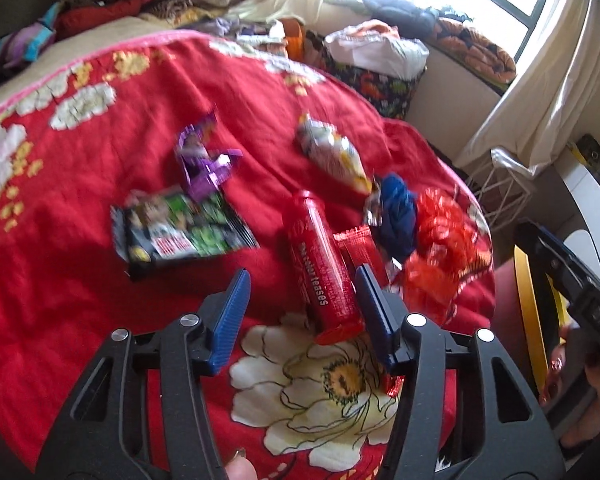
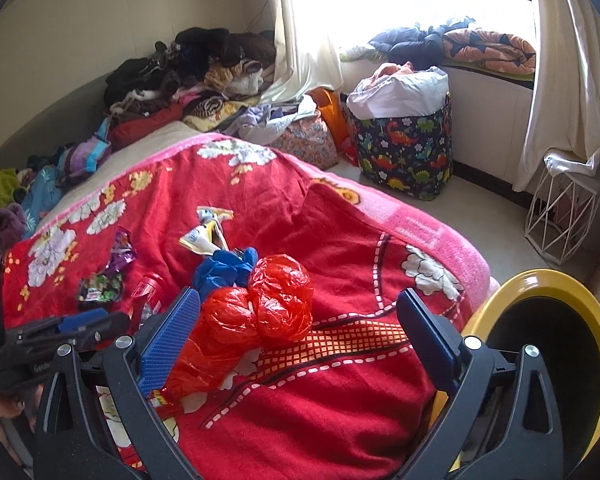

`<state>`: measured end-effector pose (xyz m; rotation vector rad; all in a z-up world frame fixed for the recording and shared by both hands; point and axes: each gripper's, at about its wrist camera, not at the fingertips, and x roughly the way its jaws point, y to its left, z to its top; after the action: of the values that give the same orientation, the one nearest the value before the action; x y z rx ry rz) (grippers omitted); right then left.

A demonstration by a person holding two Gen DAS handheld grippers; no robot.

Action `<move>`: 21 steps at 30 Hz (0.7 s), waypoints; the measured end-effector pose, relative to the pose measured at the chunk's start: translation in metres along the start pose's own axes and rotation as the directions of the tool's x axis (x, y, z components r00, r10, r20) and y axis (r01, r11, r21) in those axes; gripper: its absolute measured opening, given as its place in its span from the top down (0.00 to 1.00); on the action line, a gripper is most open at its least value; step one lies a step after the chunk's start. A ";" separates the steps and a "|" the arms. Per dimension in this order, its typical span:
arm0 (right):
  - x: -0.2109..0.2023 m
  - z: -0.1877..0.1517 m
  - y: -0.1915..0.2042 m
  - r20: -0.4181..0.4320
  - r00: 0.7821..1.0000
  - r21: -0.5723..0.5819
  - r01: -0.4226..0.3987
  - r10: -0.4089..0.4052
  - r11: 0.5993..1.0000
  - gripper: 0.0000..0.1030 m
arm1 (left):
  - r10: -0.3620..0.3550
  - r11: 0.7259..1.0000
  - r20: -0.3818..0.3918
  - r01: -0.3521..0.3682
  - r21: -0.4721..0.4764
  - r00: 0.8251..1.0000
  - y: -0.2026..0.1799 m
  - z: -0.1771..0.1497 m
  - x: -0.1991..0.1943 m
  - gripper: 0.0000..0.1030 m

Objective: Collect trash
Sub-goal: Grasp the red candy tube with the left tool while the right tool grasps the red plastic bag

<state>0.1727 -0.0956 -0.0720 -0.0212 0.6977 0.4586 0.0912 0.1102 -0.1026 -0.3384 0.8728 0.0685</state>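
Trash lies on a red flowered blanket (image 1: pixel 100 168). A red bottle (image 1: pixel 324 264) lies between the open fingers of my left gripper (image 1: pixel 300 284), untouched as far as I can tell. Beside it are a red wrapper (image 1: pixel 360 248), a blue crumpled piece (image 1: pixel 398 216), a red plastic bag (image 1: pixel 440 248), a black-green snack packet (image 1: pixel 180 232), a purple wrapper (image 1: pixel 204 164) and a white-yellow wrapper (image 1: pixel 332 152). My right gripper (image 2: pixel 296 320) is open above the blanket, with the red plastic bag (image 2: pixel 260 316) by its left finger (image 2: pixel 168 340). The blue piece (image 2: pixel 224 268) lies just beyond.
A yellow-rimmed black bin (image 2: pixel 560 340) stands at the bed's right edge. A dinosaur-print fabric basket (image 2: pixel 404 148) and a white wire basket (image 2: pixel 560 208) stand on the floor. Clothes are piled (image 2: pixel 188 76) at the far end of the bed.
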 end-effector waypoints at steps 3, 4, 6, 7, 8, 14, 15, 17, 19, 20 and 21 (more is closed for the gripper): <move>0.013 0.001 0.001 -0.023 1.000 0.002 0.000 0.000 1.000 0.07 | -0.013 1.000 -0.016 0.013 -0.002 1.000 -0.002 -0.004 0.005 0.56; 0.019 0.001 0.001 -0.033 0.999 0.003 -0.001 0.001 1.000 0.07 | -0.016 1.000 -0.016 0.015 -0.001 1.000 -0.002 -0.004 0.006 0.57; 0.028 0.002 0.001 -0.054 0.999 0.010 -0.007 0.007 1.000 0.07 | -0.020 1.000 -0.014 0.020 0.000 1.000 -0.002 -0.004 0.007 0.58; 0.033 0.002 0.001 -0.069 0.998 0.021 -0.015 0.016 1.000 0.07 | -0.024 1.000 -0.015 0.024 -0.003 1.000 -0.002 -0.004 0.008 0.59; 0.039 0.002 0.000 -0.088 0.996 0.033 -0.026 0.028 0.999 0.07 | -0.027 1.000 -0.015 0.027 -0.005 1.000 -0.002 -0.004 0.008 0.60; 0.068 -0.007 -0.008 -0.192 0.972 0.140 -0.111 0.137 0.984 0.19 | -0.039 0.999 -0.025 0.038 -0.021 0.999 0.002 -0.004 0.014 0.65; 0.070 -0.008 -0.008 -0.202 0.966 0.152 -0.134 0.164 0.979 0.32 | -0.041 0.999 -0.026 0.041 -0.023 0.999 0.003 -0.004 0.014 0.66; 0.072 -0.013 -0.008 -0.221 0.950 0.175 -0.183 0.220 0.967 0.47 | -0.045 0.999 -0.030 0.045 -0.023 0.999 0.002 -0.005 0.016 0.68; 0.066 -0.015 -0.007 -0.204 0.949 0.176 -0.206 0.240 0.963 0.58 | -0.049 0.999 -0.035 0.048 -0.020 0.998 0.001 -0.006 0.018 0.70; 0.061 -0.015 -0.006 -0.192 0.951 0.173 -0.212 0.244 0.962 0.58 | -0.051 0.999 -0.036 0.050 -0.017 0.998 0.001 -0.006 0.019 0.72; 0.056 -0.016 -0.007 -0.181 0.953 0.173 -0.213 0.243 0.962 0.59 | -0.052 0.999 -0.037 0.052 -0.013 0.998 0.000 -0.006 0.019 0.73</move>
<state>0.2034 -0.0818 -0.1200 0.1605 0.9383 0.6305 0.0994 0.1066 -0.1207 -0.3748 0.9000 0.0197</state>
